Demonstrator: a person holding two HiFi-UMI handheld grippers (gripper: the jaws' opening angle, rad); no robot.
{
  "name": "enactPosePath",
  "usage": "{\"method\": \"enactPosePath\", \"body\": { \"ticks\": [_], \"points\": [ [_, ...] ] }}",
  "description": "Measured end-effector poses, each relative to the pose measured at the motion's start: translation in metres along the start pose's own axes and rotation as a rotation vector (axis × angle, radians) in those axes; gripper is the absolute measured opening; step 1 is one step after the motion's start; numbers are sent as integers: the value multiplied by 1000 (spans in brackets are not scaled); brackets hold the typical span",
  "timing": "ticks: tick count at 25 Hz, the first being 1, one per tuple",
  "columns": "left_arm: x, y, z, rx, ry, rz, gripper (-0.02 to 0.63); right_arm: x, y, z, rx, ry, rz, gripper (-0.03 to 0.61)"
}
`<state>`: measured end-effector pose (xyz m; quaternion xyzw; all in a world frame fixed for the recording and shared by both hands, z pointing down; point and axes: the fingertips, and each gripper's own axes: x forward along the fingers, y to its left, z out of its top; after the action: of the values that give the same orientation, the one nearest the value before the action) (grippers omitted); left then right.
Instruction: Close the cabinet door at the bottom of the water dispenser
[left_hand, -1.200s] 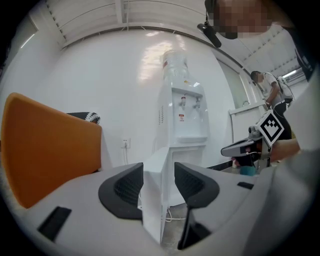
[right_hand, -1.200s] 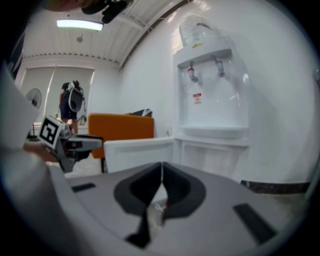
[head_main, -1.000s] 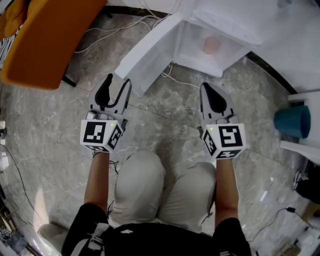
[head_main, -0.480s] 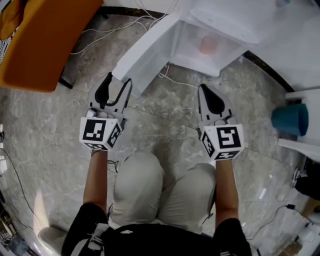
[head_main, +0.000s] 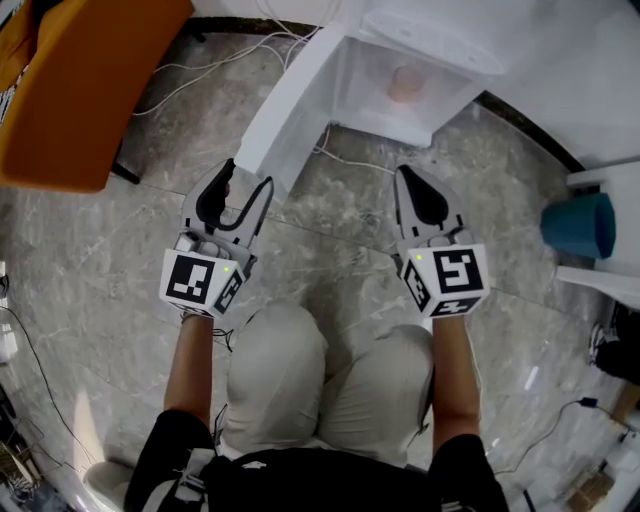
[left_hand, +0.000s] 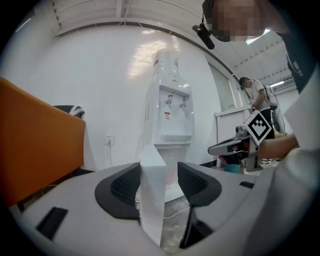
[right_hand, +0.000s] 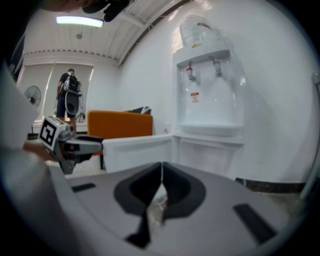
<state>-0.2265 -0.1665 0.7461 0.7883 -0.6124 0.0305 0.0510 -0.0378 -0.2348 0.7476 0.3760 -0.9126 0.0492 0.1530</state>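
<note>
While the person crouches over a grey marbled stone floor (head_main: 330, 215), the white cabinet door (head_main: 290, 105) at the foot of the white water dispenser (head_main: 430, 45) stands swung wide open to the left, its free edge just ahead of the left gripper (head_main: 248, 177). That gripper's jaws have just been opening and stand wide, the door's edge showing between them unclamped. The right gripper (head_main: 404, 172) is closed and empty over bare floor. Thin white cables (head_main: 345, 160) lie beside the door. A large orange chair (head_main: 90, 90) bounds the left, a teal bucket (head_main: 578, 225) the right.
</note>
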Motion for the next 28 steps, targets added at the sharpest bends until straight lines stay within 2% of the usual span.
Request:
{"method": "enactPosePath", "body": {
  "ticks": [6, 8, 15, 24, 28],
  "points": [
    [8, -37, -1, -4, 19, -125, 231, -7, -5, -2, 9, 4, -15, 35],
    [11, -49, -1, 1, 28, -168, 180, -9, -7, -3, 9, 5, -20, 35],
    [25, -95, -1, 30, 46, -301, 173, -21, -19, -7, 19, 13, -50, 35],
    [40, -126, -1, 31, 80, -386, 143, -34, -33, -12, 41, 14, -79, 35],
    [49, -139, 0, 58, 76, -425, 129, -37, -34, -13, 45, 14, -83, 35]
  ]
}}
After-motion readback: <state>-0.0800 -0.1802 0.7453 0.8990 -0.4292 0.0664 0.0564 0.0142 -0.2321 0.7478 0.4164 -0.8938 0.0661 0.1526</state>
